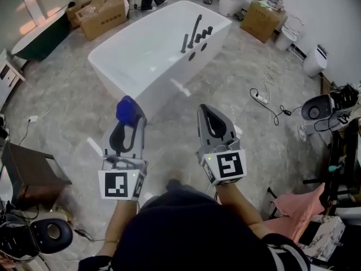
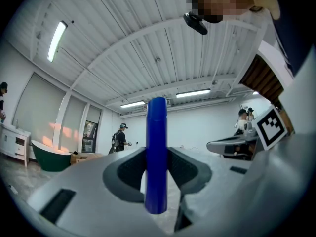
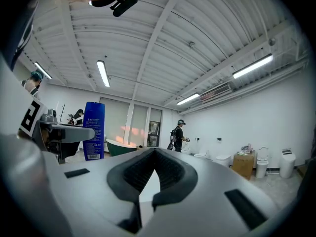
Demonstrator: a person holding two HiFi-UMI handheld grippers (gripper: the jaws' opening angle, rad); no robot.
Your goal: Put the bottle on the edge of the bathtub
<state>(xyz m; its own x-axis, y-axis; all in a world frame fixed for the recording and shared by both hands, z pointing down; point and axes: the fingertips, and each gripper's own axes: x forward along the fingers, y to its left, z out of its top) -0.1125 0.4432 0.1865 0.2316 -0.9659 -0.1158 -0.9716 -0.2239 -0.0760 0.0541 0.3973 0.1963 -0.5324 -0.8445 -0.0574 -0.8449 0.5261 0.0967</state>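
Observation:
A blue bottle [image 1: 128,109] stands upright between the jaws of my left gripper [image 1: 125,130], which is shut on it; the left gripper view shows the bottle [image 2: 156,157] edge-on, clamped between the dark pads. My right gripper [image 1: 214,126] is shut with nothing in it, its pads meeting in the right gripper view [image 3: 150,179]. That view also shows the blue bottle [image 3: 93,131] held up at the left. The white bathtub [image 1: 131,56] lies ahead on the floor, its near edge just beyond both grippers. Both grippers are held level, pointing toward the tub.
Dark faucet fittings [image 1: 196,35] stand on the tub's far right rim. Cardboard boxes [image 1: 104,11] sit behind the tub, another box [image 1: 263,19] at the far right. A cable and power strip [image 1: 265,100] lie on the floor at right. A dark stool [image 1: 32,175] stands at left. A person [image 3: 177,135] stands far off.

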